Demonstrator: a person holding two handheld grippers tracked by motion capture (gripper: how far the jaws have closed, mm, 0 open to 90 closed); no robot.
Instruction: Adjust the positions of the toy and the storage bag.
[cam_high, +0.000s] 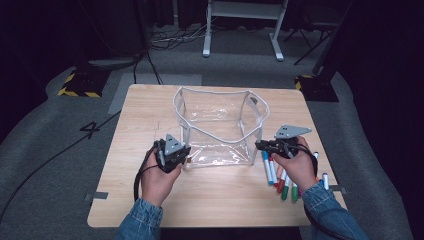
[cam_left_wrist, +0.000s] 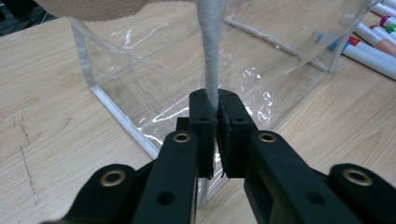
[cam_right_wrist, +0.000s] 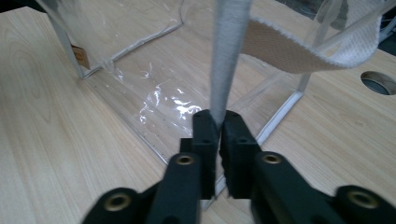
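Item: we hold a clear plastic open-topped bag with white fabric trim (cam_high: 220, 132), standing mid-table on the light wooden table (cam_high: 150, 200). Our left gripper (cam_left_wrist: 215, 122) pinches the white trim at the bag's near left corner; our right gripper (cam_right_wrist: 217, 128) pinches the trim at its near right corner. Loose coloured marker pens (cam_high: 280, 180) lie just beside the right hand (cam_high: 300, 167).
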